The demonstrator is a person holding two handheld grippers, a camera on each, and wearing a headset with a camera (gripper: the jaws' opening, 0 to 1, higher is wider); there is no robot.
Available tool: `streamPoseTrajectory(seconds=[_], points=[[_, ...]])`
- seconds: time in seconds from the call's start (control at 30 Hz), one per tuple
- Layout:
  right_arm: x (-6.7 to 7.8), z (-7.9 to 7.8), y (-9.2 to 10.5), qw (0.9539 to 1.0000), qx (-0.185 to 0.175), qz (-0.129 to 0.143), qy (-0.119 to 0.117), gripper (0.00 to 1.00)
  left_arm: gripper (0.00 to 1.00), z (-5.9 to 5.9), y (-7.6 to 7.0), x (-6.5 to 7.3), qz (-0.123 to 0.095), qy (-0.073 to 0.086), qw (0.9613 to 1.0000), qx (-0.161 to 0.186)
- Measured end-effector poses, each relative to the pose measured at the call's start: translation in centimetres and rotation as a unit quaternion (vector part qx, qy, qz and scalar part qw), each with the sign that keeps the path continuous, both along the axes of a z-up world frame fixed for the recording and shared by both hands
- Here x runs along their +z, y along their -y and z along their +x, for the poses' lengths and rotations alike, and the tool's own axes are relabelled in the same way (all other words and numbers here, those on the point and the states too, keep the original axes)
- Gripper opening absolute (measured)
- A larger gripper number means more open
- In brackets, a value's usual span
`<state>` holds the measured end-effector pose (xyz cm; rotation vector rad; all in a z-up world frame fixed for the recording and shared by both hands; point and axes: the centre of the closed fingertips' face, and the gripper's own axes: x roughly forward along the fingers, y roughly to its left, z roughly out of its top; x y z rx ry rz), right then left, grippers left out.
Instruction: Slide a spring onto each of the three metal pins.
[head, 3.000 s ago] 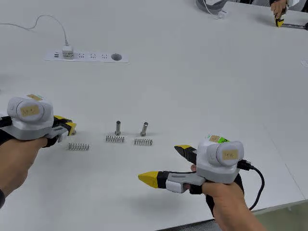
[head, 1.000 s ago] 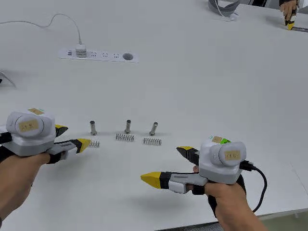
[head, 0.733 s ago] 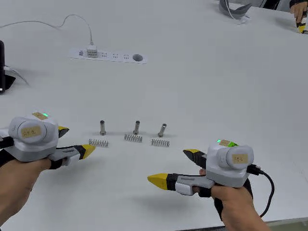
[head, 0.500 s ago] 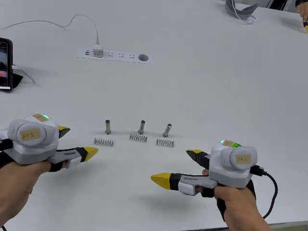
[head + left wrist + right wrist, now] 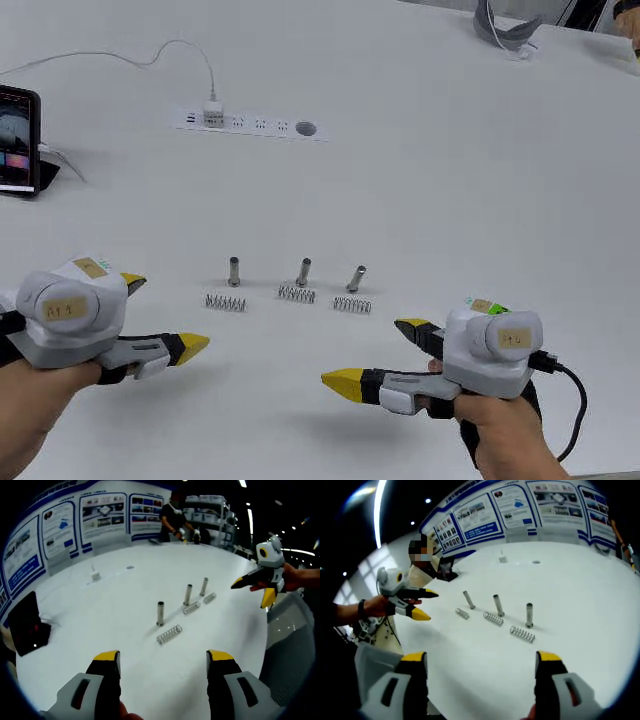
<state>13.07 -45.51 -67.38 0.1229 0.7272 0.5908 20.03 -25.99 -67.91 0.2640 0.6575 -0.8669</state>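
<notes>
Three upright metal pins stand in a row on the white table: left pin (image 5: 234, 270), middle pin (image 5: 303, 271), right pin (image 5: 356, 278). A spring lies flat in front of each: left spring (image 5: 225, 302), middle spring (image 5: 296, 294), right spring (image 5: 352, 305). My left gripper (image 5: 163, 313) is open and empty, near and left of the row. My right gripper (image 5: 378, 352) is open and empty, near and right of it. From the left gripper (image 5: 164, 656) the nearest pin (image 5: 160, 613) and spring (image 5: 169, 634) lie ahead. From the right gripper (image 5: 480, 657) a pin (image 5: 529, 615) and spring (image 5: 522, 634) lie ahead.
A white power strip (image 5: 245, 124) with a plugged-in cable lies at the back. A dark screen on a stand (image 5: 18, 140) sits at the far left. A grey band-like object (image 5: 505, 25) lies at the far right. The table's near edge runs just behind my hands.
My left gripper has drawn back from the left spring toward me, and the left pin now stands in sight. The right gripper has hardly moved. The head camera has shifted.
</notes>
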Motion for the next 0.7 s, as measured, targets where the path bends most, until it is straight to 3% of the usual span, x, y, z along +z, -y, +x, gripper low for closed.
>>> streamPoseTrajectory(seconds=[0.3,0.7], points=[[-0.1,-0.2,-0.5,1.0,0.005,0.0,-0.003,0.91,0.74,0.0,0.6,-0.1,0.002,-0.002,0.9998,-0.022],[-0.2,-0.3,-0.5,1.0,0.007,-0.001,-0.005,0.91,0.75,0.1,2.0,-0.7,0.03,0.002,0.9963,-0.08]])
